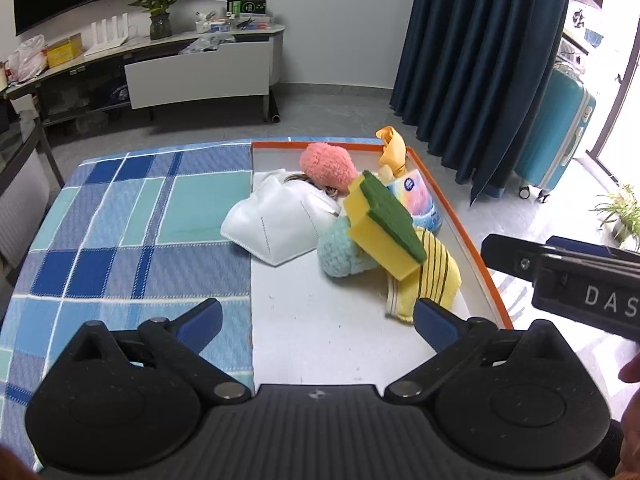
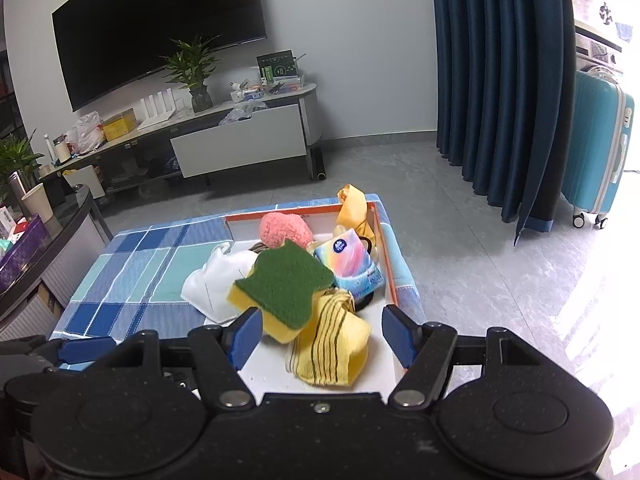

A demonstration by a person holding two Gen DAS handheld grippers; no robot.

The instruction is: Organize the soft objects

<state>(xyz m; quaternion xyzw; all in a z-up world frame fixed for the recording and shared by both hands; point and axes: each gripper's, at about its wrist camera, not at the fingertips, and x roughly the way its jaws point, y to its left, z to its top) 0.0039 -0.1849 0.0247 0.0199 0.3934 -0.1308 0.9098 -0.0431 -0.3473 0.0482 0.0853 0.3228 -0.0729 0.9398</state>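
Soft stuff is all piled in the shallow white tray with the orange rim (image 1: 460, 216), which sits on the blue and teal checked cloth (image 1: 120, 216) covering the table. On top of the heap is the yellow sponge with a green scouring pad (image 1: 384, 224), tilted and leaning across a fluffy mint-green yarn ball (image 1: 336, 252) and a folded yellow towel with dark stripes (image 1: 432, 276). Behind it there's a fuzzy pink yarn ball (image 1: 326, 166), a rainbow-printed pack of tissues (image 1: 420, 196) and a yellow-orange piece of fabric (image 1: 394, 148) sticking up over the far rim. A white folded face mask (image 1: 276, 224) lies on the left side, partly hanging over the tray's edge onto the cloth.

Left gripper (image 1: 318, 320) is low over the near, bare part of the tray, blue pads spread wide apart with nothing between them. Right gripper (image 2: 324, 330) is also spread, nothing pinched; in its own view the sponge corner and the striped towel show between the pads, but the pads aren't pressing on either. From the left wrist view the right gripper's black body pokes in at the right edge, beside the tray's rim.

Further back: a TV stand, a potted plant, dark blue curtains and a teal suitcase (image 1: 556, 136).
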